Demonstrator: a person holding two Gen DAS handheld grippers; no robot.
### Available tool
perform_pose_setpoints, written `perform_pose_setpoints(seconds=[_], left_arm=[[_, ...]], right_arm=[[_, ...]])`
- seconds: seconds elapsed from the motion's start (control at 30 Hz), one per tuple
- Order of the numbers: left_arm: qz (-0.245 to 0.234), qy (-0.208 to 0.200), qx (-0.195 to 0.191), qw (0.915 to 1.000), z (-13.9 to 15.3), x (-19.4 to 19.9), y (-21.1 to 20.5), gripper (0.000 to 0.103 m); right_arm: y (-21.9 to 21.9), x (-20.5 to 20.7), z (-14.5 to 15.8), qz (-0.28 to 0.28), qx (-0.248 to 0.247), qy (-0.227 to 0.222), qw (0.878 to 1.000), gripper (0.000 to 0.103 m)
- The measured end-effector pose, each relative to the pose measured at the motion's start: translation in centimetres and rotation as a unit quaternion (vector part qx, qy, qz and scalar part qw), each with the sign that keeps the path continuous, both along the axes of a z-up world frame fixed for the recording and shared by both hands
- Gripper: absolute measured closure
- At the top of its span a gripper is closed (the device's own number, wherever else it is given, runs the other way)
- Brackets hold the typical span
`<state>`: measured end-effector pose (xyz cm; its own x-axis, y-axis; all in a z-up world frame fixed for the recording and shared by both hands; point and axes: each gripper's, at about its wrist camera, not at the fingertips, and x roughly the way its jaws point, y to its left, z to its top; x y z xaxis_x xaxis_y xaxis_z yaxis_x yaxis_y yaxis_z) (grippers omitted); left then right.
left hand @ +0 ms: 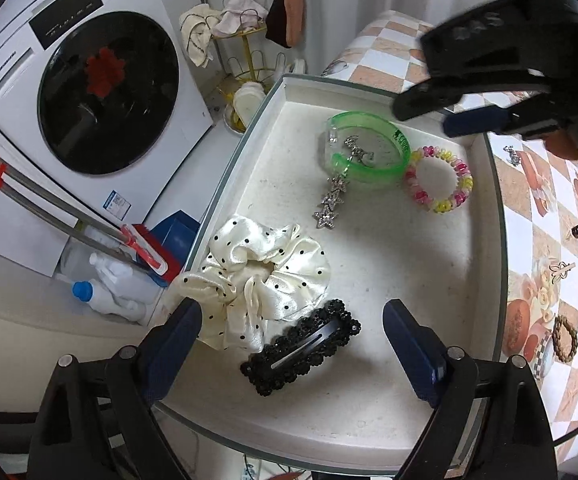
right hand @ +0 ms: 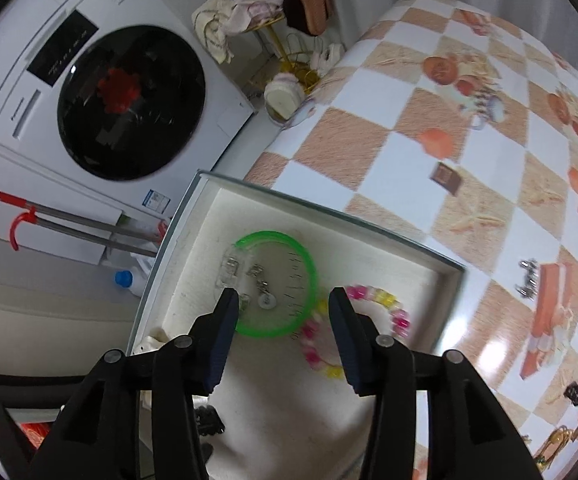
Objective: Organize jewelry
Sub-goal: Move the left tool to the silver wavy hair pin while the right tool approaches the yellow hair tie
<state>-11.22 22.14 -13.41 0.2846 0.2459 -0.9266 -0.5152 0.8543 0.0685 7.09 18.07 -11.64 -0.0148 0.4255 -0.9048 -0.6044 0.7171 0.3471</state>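
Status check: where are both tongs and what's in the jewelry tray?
Left tongs open, empty, over black beaded clip. Right tongs open above green plastic bangle. White tray also holds polka-dot satin scrunchie. Nothing blocking.

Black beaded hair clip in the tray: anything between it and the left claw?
Nothing visible. The black beaded hair clip lies bare on the tray between the open left claw fingers; the polka-dot scrunchie lies beside it.

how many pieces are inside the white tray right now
5. Green bangle and spiral hair tie at the far end, star clip mid-tray with its top inside the bangle, polka-dot scrunchie and black clip near the left gripper.
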Motion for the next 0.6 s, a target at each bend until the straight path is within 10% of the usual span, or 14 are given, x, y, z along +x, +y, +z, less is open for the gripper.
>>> perform_pose_setpoints(seconds=[0.3,0.6], left_arm=[[-0.031,-0.005,0.014,0.9994,1.8,1.3,-1.1,0.000],[-0.078,-0.022,0.015,0.9966,4.1,5.0,-3.7,0.000]], right_arm=[[-7.4,1.0,0.8,-0.067,0.018,0.024,0.997,0.021],[-17.3,2.0,0.8,-0.160,0.002,0.030,0.987,0.021]])
